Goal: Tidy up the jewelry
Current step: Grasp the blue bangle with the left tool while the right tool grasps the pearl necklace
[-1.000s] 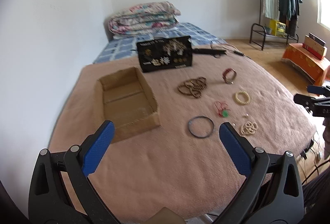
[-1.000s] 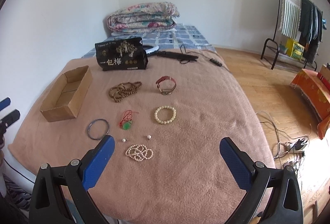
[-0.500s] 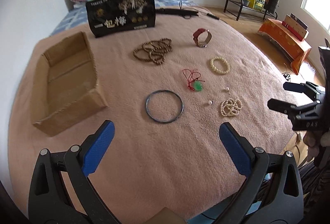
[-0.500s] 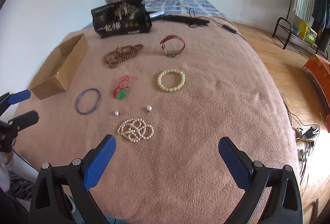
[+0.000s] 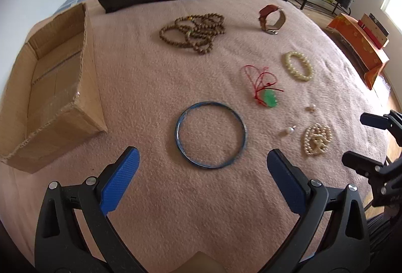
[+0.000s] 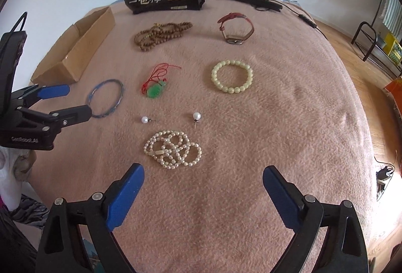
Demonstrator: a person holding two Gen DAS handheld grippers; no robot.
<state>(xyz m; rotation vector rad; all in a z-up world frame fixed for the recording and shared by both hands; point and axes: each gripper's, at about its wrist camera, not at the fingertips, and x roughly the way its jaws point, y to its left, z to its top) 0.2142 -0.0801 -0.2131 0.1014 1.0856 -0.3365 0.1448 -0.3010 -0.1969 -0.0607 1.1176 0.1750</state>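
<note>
Left gripper (image 5: 201,170): hanging with jaws spread wide, gripping nothing.
Blue bangle (image 5: 210,134): lying flat on the pink blanket (image 5: 155,77), just ahead, between the fingertips' lines.
Cardboard box (image 5: 54,87): sitting open-topped, ahead to the left.
Right gripper (image 6: 203,185): hovering with jaws spread wide, gripping nothing.
Pearl strand (image 6: 172,149): lying coiled just ahead, slightly left.
Two pearl studs (image 6: 196,116): lying beyond the strand.
Green pendant (image 6: 156,90): lying farther ahead, left.

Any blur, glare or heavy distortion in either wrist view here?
Left wrist view: sharp on the thin blue bangle; the fisheye bows the pink blanket; the window at the right edge is blown out. Right wrist view: crisp on the coiled white pearl strand, soft even daylight, faint shadows, dark vignette in the corners.
</note>
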